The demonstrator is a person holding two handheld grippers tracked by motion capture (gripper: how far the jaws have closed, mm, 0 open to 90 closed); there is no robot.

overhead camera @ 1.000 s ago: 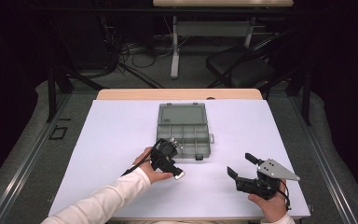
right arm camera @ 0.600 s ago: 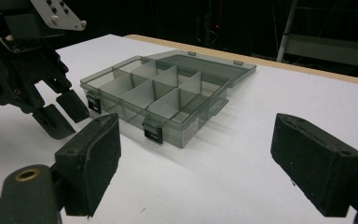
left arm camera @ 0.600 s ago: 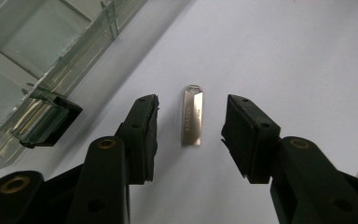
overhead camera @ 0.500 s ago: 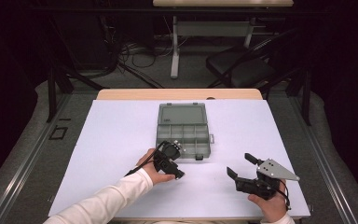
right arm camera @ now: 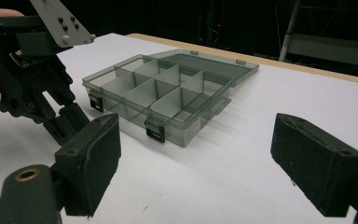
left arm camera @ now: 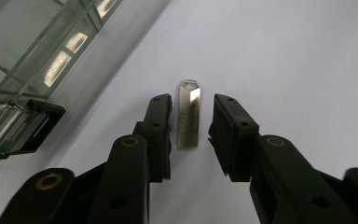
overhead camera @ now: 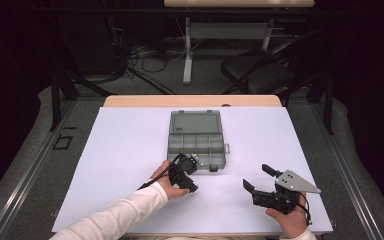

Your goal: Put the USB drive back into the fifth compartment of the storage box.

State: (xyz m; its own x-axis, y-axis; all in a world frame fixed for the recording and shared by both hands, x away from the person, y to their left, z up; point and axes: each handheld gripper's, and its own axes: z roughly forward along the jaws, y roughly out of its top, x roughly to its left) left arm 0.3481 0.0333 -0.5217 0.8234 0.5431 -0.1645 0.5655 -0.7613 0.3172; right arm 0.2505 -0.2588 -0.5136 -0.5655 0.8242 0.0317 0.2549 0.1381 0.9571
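Note:
A small silver USB stick lies flat on the white table between the jaws of my left gripper. The jaws have just been closing. One pad is at the stick's side and a narrow gap remains at the other, so it is not clamped. In the high view my left gripper points down at the table just in front of a grey compartment box, whose lid lies open behind it. My right gripper hovers at the near right, wide open with nothing in it. It faces the box and the left gripper.
The box's compartments look empty, and two black latches hang on its front wall. A white sheet covers the table, with a wooden edge at the far side. A chair and cables stand beyond the table.
The left hand has shifted slightly in front of the box and its gripper has tipped lower toward the table. The right gripper has stayed where it was.

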